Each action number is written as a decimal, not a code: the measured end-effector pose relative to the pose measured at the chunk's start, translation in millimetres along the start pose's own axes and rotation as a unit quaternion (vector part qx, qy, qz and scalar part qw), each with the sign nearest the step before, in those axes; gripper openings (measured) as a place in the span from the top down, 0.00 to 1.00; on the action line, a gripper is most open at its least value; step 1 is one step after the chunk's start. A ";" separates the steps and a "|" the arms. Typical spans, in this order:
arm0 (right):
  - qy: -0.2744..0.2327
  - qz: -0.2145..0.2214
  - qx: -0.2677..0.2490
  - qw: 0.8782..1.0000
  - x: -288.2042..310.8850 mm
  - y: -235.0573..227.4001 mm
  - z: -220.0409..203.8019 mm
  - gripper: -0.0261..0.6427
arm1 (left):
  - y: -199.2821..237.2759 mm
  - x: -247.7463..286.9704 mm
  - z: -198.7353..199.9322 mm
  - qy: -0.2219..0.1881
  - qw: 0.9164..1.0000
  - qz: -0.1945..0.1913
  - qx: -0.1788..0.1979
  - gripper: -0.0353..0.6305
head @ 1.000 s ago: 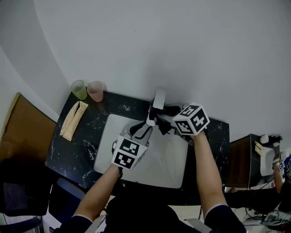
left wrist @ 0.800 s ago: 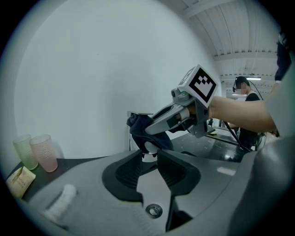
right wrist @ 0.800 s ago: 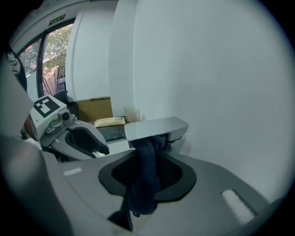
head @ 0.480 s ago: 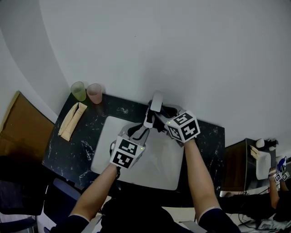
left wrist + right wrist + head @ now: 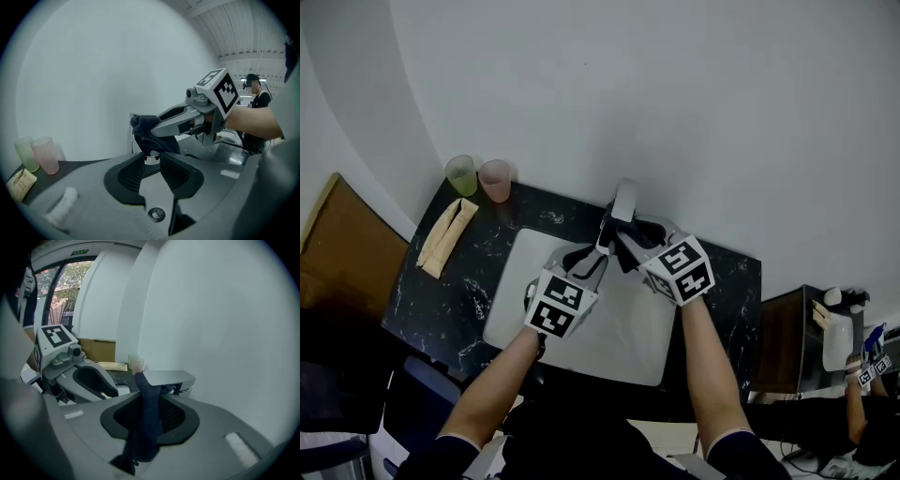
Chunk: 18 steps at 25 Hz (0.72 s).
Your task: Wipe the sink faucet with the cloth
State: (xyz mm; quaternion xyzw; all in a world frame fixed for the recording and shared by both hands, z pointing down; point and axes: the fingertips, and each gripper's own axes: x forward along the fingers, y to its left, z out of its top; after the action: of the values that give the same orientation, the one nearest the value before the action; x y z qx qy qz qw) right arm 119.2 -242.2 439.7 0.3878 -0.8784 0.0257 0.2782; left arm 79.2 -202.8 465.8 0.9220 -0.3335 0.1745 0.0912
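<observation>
The grey faucet (image 5: pixel 624 202) stands at the back of the white sink (image 5: pixel 637 337). A dark blue cloth (image 5: pixel 647 230) is wrapped on it, just under the flat lever (image 5: pixel 169 378). My right gripper (image 5: pixel 630 246) is shut on the cloth (image 5: pixel 149 423), which hangs down between its jaws. My left gripper (image 5: pixel 598 258) reaches in from the front left. Its jaws close round the chrome end of the spout (image 5: pixel 152 158). In the left gripper view the cloth (image 5: pixel 143 125) sits right above that spout end.
A green cup (image 5: pixel 461 175) and a pink cup (image 5: pixel 495 178) stand at the back left of the black counter (image 5: pixel 478 281). A beige folded cloth (image 5: pixel 445 236) lies beside them. A cardboard box (image 5: pixel 347 253) is at the left, and a person is far right.
My right gripper has rolled and come slightly nearer me, still holding the cloth against the faucet. The left gripper has stayed at the spout.
</observation>
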 end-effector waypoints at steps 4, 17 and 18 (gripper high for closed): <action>0.013 0.042 0.001 0.999 -1.1 19.2 -1.8 0.81 | 0.8 0.0 -0.2 -0.001 1.000 -0.001 0.000 0.79; 0.067 0.010 -0.003 0.998 18.5 -8.4 -4.6 0.81 | -1.1 -0.3 -0.1 -0.002 1.000 -0.001 0.001 0.79; 0.066 0.003 -0.003 0.998 19.9 -11.3 -4.6 0.81 | -1.1 -0.3 -0.3 -0.003 1.000 -0.002 0.000 0.79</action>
State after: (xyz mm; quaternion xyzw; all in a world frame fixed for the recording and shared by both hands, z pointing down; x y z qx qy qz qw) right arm 118.3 -262.2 451.8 0.3813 -0.8594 0.0493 0.3370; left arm 79.6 -201.7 465.9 0.9229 -0.3323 0.1720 0.0903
